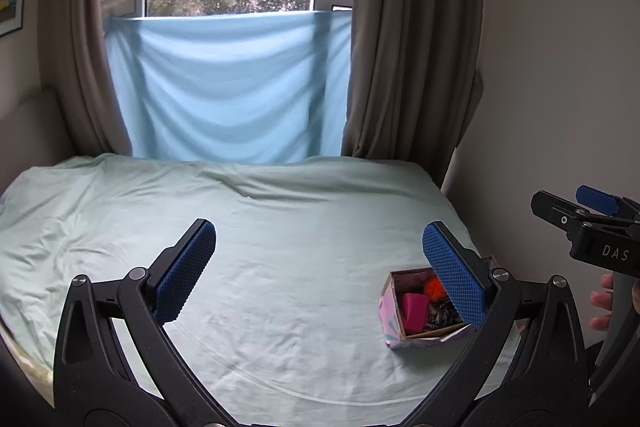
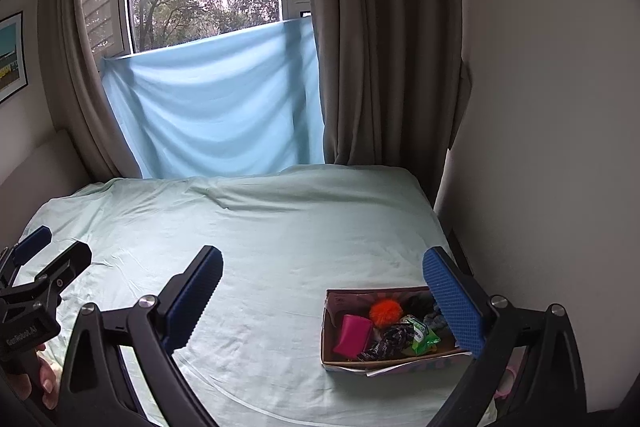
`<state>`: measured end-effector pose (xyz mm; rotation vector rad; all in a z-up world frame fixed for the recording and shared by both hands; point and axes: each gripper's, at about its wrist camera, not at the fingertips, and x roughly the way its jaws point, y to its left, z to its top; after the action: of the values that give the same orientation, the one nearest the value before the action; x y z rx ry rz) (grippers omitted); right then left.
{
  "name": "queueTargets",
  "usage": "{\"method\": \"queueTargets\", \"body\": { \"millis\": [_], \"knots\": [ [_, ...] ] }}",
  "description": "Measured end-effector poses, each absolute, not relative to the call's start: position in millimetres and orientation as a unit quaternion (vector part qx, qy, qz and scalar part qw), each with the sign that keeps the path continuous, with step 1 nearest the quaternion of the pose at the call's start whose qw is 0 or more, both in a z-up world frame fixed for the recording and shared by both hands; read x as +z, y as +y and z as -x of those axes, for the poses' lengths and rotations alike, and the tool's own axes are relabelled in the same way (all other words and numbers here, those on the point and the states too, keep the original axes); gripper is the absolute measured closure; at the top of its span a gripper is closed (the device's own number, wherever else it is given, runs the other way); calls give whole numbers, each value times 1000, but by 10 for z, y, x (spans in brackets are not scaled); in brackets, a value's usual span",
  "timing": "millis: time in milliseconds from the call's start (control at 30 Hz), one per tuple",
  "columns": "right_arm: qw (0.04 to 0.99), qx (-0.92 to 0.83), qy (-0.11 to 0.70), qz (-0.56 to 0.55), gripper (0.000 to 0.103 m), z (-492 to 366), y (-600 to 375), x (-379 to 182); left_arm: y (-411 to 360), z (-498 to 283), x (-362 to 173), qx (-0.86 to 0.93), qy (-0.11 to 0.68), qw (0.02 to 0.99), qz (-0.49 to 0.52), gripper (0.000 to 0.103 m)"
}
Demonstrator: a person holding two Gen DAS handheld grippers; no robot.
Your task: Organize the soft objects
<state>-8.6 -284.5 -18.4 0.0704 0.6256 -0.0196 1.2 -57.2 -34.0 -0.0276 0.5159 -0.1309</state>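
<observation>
A small open cardboard box [image 2: 332, 331] sits on the pale green bed sheet near the bed's right edge; it also shows in the left wrist view [image 1: 386, 301]. Inside lie a pink pouch [image 2: 353, 335], an orange pom-pom [image 2: 385, 311], a dark patterned fabric piece [image 2: 386, 341] and a green packet [image 2: 424, 337]. My left gripper [image 1: 320, 271] is open and empty above the sheet, left of the box. My right gripper [image 2: 322, 293] is open and empty, its right finger in front of the box's right side.
The bed [image 1: 280, 219] runs back to a window with a light blue cloth [image 1: 228, 87] and brown curtains [image 1: 404, 47]. A white wall [image 2: 540, 147] borders the bed's right edge. A padded headboard [image 1: 28, 131] stands at the left.
</observation>
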Motion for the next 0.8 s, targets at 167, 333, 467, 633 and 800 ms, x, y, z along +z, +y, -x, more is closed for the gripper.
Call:
{"method": "queueTargets", "body": {
  "millis": [167, 333, 467, 633, 800],
  "knots": [
    [951, -10, 307, -35, 3, 76, -2846, -179, -590, -12, -351, -63, 254, 965, 11, 0],
    [951, -11, 307, -34, 3, 81, -2839, -179, -577, -13, -349, -64, 254, 965, 16, 0],
    [952, -10, 305, -34, 3, 70, -2852, -174, -580, -15, -344, -61, 252, 966, 15, 0],
    [952, -6, 304, -33, 3, 53, -2862, -175, -588, -25, -368, -66, 252, 965, 16, 0],
    [952, -4, 303, -33, 3, 40, -2878, -173, -576, -36, -367, -63, 249, 966, 16, 0]
  ]
}}
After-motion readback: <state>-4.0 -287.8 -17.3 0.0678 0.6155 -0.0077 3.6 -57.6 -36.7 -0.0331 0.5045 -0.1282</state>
